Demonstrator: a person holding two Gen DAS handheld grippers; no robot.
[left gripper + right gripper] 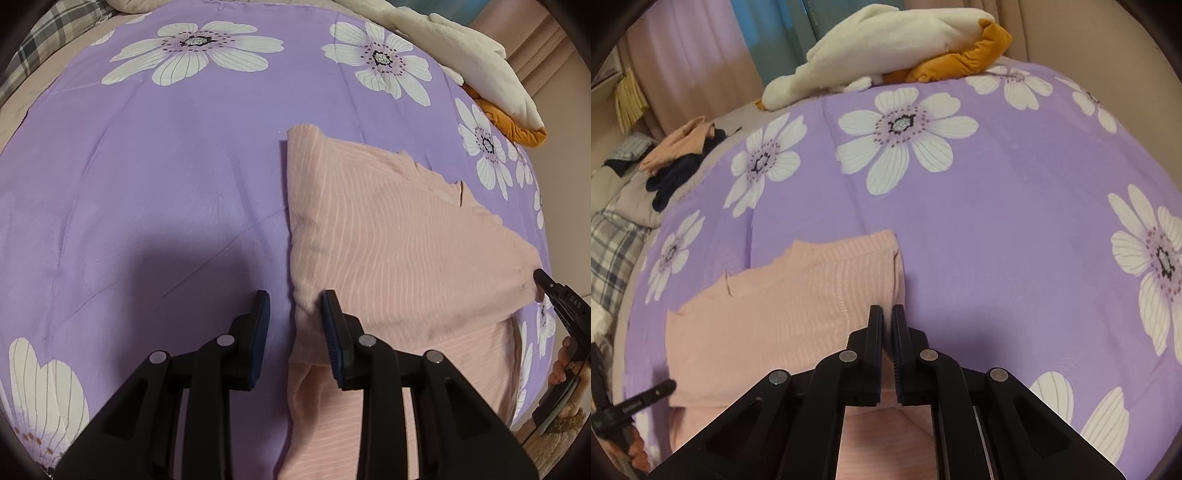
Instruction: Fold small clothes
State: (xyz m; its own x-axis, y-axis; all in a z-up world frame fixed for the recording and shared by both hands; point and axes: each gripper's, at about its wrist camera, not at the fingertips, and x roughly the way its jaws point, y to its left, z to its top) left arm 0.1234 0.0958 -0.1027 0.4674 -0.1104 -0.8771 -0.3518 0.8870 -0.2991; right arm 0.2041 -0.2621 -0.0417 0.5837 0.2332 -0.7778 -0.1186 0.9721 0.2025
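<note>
A purple bedspread printed with large white flowers [979,229] is spread over the bed, and a pink ribbed knit garment [388,236], partly folded, is laid on it. Its near end is cut off beneath both grippers. The left gripper [295,314] is held with fingers parted astride the garment's left edge, nothing being pinched. The right gripper [887,325] is pressed nearly together at the right edge; whether cloth is caught cannot be told. A cream and mustard plush heap [894,44] is seen behind.
</note>
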